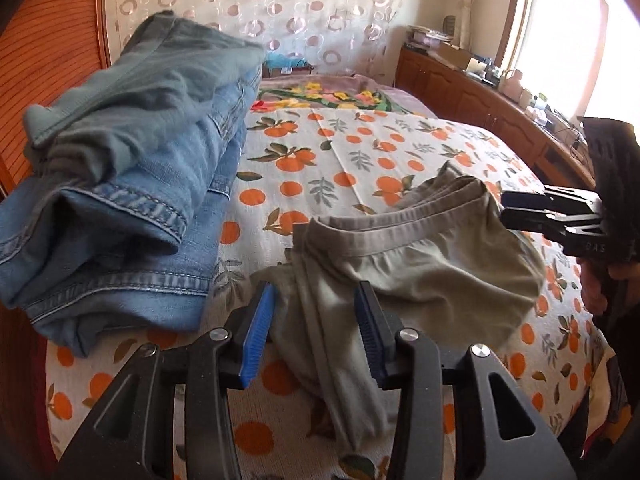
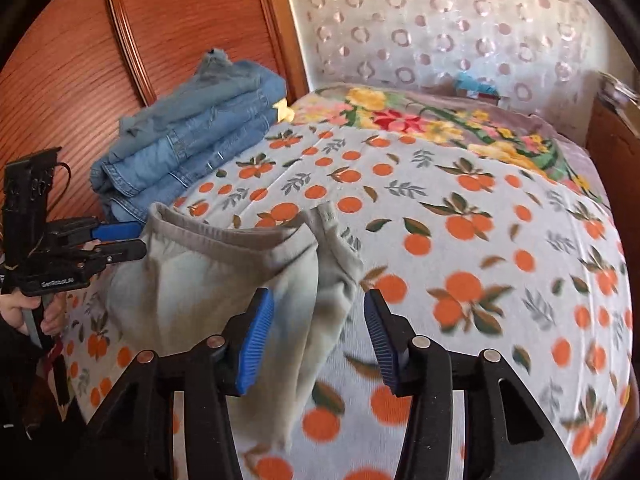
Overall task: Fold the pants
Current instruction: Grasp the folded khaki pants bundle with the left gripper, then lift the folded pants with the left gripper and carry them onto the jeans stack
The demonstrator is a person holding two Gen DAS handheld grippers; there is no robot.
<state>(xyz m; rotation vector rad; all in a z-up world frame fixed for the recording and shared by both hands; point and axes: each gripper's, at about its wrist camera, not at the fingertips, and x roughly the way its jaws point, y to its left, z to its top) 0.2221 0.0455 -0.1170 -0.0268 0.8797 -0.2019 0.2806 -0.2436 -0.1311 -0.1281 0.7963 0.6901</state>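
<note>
Grey-beige pants point(image 1: 404, 276) hang in a bunch over the orange-print bed cover point(image 1: 352, 152); they also show in the right wrist view point(image 2: 224, 276). In both wrist views the near gripper's blue pads stand wide apart with cloth between them, not pinched. My left gripper point(image 1: 316, 328) is open over the pants' leg part. My right gripper point(image 2: 320, 332) is open beside the waistband end. In each view the other gripper sits at the waistband corner, the right one point(image 1: 508, 210) and the left one point(image 2: 136, 240), and the cloth still seems held up there.
A stack of folded blue jeans point(image 1: 120, 200) lies at the bed's left by the wooden headboard point(image 2: 80, 60). A floral blanket point(image 2: 440, 120) covers the far end. A wooden cabinet point(image 1: 480, 96) with clutter runs along the right under a window.
</note>
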